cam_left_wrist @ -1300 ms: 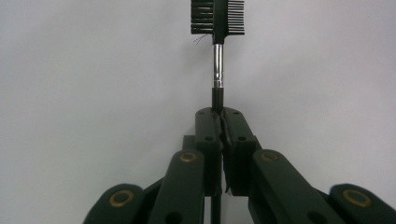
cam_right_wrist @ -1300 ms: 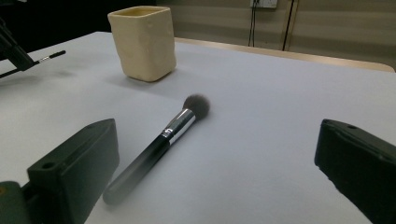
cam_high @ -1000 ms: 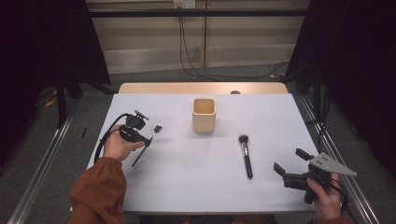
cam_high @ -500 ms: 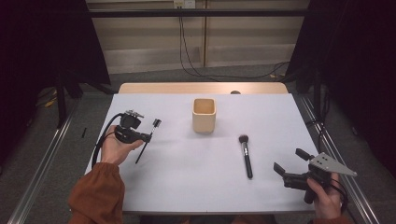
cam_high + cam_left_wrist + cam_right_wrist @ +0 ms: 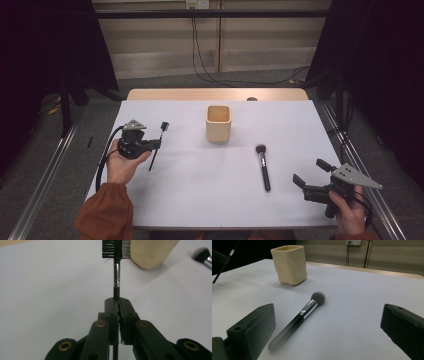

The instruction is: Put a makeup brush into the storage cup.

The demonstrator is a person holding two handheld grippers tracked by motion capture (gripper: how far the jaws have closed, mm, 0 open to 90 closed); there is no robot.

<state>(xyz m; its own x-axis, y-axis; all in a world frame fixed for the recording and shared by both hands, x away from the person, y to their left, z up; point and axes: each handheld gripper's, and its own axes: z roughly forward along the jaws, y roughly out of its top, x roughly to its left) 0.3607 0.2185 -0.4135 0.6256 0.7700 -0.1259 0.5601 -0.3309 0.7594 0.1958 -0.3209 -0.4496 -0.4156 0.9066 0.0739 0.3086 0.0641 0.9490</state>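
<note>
Brow comb brush (image 5: 158,144), clamped in the left gripper (image 5: 156,145) above the table's (image 5: 200,200) left side, awaits the cup (image 5: 218,123); powder brush (image 5: 262,165) lies untouched before the right gripper (image 5: 310,178), jaws apart.

I see a cream cup (image 5: 218,123) on my white table (image 5: 200,190), a black-handled brush (image 5: 262,166) with a silver ferrule, a black comb brush (image 5: 116,255), black grippers, and rust-orange sleeves.

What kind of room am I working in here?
Most likely a lab or recording booth: a bare white table ringed by black curtains, with cables hanging from a wall socket.
</note>
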